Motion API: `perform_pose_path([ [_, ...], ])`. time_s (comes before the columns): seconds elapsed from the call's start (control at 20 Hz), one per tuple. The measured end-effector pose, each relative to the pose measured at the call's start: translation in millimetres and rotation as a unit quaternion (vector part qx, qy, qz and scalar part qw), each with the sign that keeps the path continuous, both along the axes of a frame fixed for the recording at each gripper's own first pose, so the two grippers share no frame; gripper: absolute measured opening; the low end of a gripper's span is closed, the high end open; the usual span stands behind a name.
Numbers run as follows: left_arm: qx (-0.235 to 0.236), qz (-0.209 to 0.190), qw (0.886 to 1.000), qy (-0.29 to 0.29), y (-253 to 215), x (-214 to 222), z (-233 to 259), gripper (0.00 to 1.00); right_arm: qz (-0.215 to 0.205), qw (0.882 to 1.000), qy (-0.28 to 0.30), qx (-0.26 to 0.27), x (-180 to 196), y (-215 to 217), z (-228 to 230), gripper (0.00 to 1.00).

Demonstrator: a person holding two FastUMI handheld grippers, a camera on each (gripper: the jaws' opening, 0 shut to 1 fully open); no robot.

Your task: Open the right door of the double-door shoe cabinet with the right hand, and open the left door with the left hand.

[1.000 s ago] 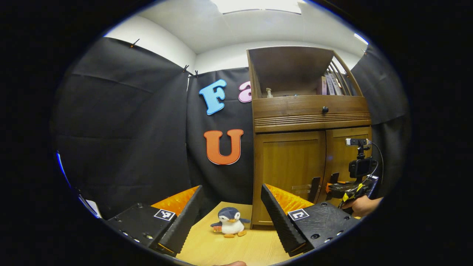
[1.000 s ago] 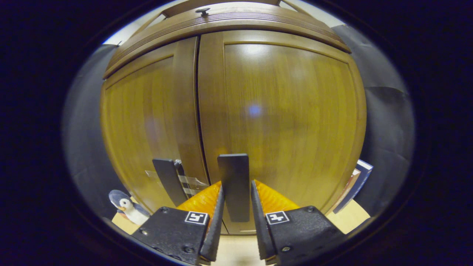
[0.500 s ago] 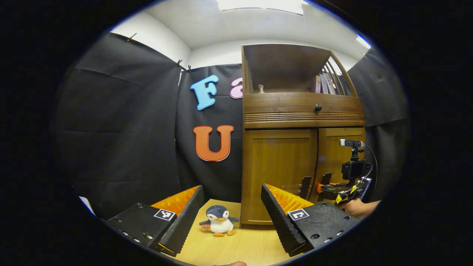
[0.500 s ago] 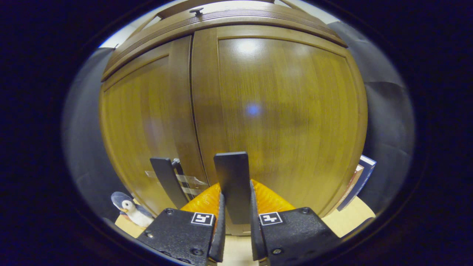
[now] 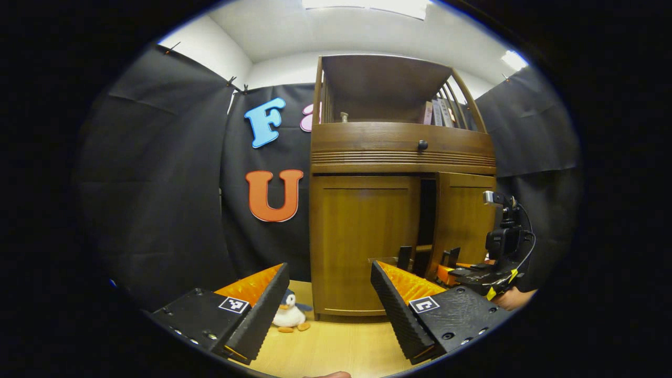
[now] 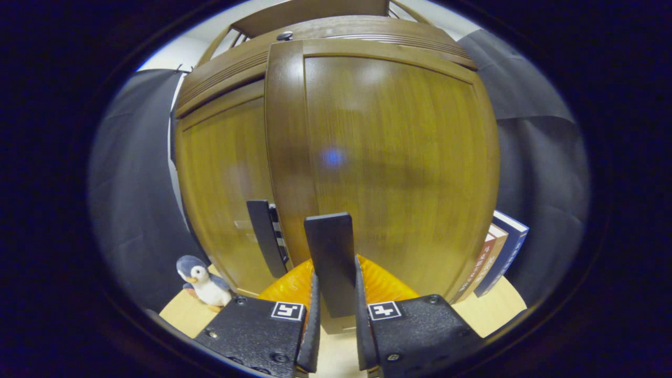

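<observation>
You are working over a pale wooden table (image 5: 336, 349) walled in by black cloth (image 5: 157, 184), under a white ceiling (image 5: 336, 31). Your landmark is the brown wooden double-door shoe cabinet (image 5: 401, 157), standing at the back of that table.

Its open top shelf holds a row of upright books (image 5: 440, 111) at the right end and a small pale bottle (image 5: 344, 116) toward the left. Below the shelf, a drawer front carries a dark round knob (image 5: 422, 144).

The cabinet's right door (image 6: 388, 157) is swung partly out, with a dark gap (image 5: 426, 215) between it and the closed left door (image 5: 365, 236). Your right claw (image 6: 334, 294) is clenched on the flat black handle (image 6: 331, 257) of that right door, both fingers pressing its sides. The left door's black handle (image 6: 261, 233) is untouched.

Your left claw (image 5: 329, 299) hangs released, fingers wide apart, in front of the cabinet's left door and well short of it.

A small plush penguin (image 5: 290, 316) sits on the table by the cabinet's lower left corner. More books (image 6: 496, 257) lean against the cabinet's right side.
</observation>
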State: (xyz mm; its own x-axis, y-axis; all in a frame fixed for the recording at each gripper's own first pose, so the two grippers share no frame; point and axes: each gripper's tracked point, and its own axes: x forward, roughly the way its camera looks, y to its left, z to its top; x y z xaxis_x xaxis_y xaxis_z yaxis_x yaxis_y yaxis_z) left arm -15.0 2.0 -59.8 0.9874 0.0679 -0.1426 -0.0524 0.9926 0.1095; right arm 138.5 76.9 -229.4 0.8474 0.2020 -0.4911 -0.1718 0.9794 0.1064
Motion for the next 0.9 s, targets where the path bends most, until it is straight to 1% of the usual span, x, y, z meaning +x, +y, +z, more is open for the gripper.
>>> perform_pose_path([
  [0.2,-0.002,-0.029,1.000,0.001,-24,6,-4,0.95,0.002,1.000,0.005,0.001,-29,-19,8,0.32],
  [0.4,-0.022,-0.052,0.998,0.003,-43,11,-6,0.95,-0.012,1.000,0.004,-0.004,-54,-42,15,0.31],
  [0.5,-0.026,-0.061,0.998,0.007,-52,15,-8,0.95,-0.012,1.000,0.003,-0.006,-64,-52,18,0.31],
  [0.65,-0.030,-0.073,0.997,0.008,-63,19,-11,0.95,-0.019,1.000,0.012,-0.004,-78,-71,23,0.29],
  [0.9,-0.037,-0.094,0.995,0.017,-88,29,-19,0.95,-0.047,0.998,0.018,-0.027,-100,-107,30,0.27],
])
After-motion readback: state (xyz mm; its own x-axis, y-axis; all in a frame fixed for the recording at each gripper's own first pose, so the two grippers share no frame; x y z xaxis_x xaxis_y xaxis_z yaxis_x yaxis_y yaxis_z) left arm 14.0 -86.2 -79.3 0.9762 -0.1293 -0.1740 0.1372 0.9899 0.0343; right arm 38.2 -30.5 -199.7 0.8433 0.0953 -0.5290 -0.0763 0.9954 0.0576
